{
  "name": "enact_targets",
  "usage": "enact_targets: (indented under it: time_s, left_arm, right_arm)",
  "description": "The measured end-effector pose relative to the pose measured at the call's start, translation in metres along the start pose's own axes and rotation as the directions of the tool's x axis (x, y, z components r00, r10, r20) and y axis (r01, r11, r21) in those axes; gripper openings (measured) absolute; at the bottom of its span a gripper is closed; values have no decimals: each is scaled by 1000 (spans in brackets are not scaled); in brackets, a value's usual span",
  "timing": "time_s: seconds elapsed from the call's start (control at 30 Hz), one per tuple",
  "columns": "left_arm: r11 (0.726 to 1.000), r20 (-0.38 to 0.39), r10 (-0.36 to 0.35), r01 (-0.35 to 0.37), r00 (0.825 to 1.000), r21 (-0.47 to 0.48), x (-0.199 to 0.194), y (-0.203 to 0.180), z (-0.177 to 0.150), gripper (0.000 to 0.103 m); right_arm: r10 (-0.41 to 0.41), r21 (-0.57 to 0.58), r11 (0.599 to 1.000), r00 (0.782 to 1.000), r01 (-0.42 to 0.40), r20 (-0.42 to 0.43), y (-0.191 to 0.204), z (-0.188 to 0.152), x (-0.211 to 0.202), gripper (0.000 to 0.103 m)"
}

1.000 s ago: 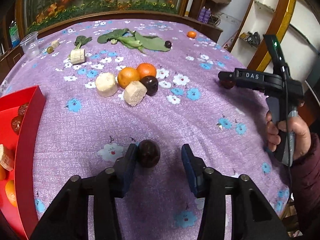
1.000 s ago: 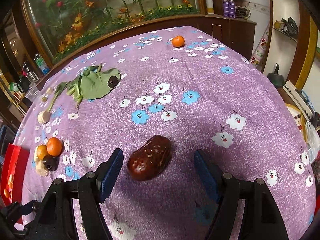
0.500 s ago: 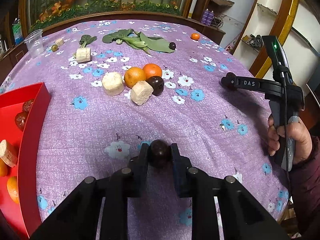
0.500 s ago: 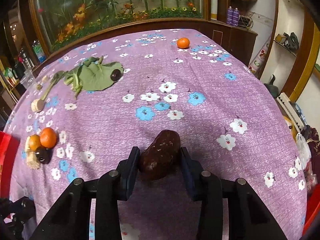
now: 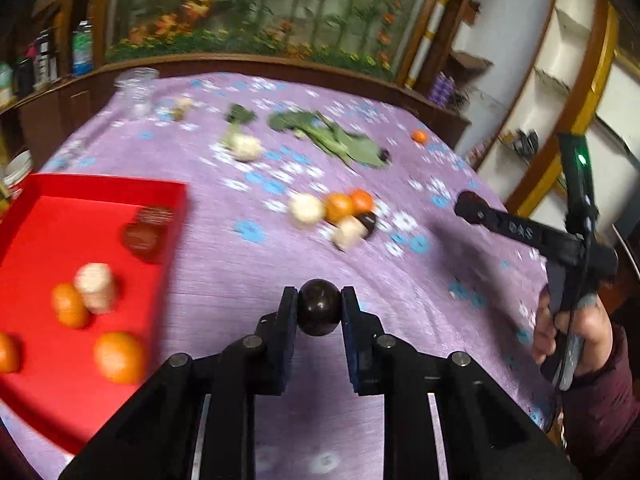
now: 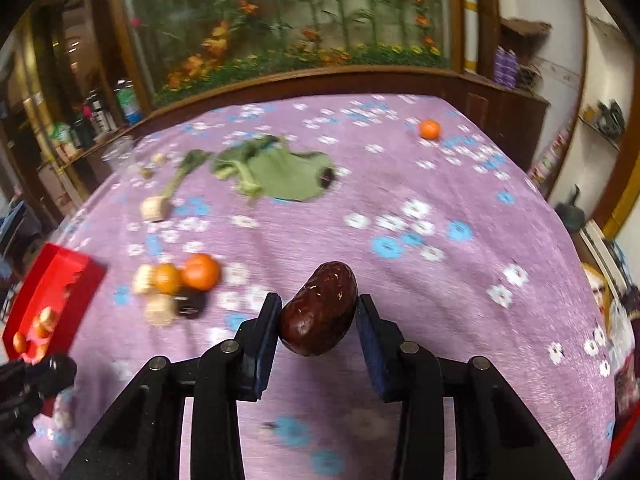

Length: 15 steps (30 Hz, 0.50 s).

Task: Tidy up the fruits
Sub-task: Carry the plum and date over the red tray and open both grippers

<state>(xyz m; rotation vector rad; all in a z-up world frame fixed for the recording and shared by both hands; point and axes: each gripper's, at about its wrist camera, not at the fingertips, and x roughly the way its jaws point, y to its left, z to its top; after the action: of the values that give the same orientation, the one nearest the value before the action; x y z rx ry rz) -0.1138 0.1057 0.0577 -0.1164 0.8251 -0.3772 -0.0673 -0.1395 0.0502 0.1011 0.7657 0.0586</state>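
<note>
this looks like a lived-in home, a dining or sitting room. a round table [image 6: 460,184] under a purple cloth printed with blue and white flowers takes up most of the floor. past its far edge a curved dark-wood cabinet [image 6: 400,80] carries a large glass tank [image 6: 288,20] full of green plants and orange flowers. bottles [image 6: 124,100] and jars crowd a wooden counter by the table's far left edge. by its right edge, white built-in shelves [image 5: 560,76] with curved wooden trim hold small household odds and ends, and purple bottles [image 6: 505,67] stand on the cabinet's end.
</note>
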Motion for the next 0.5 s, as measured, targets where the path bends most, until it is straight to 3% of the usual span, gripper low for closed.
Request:
enact_targets:
  time_s: [0.2,0.5]
  left_arm:
    - [991,77,79,-71,994,-110,-40,50,0,20]
    - [957,134,193,-156,972,-247,-75,119,-7,20]
  right_arm:
    - [93,-97,991,995,-90,24,63,2,-15,39]
    - [231,-246,942,973,-230,-24,159,-13,-17,33]
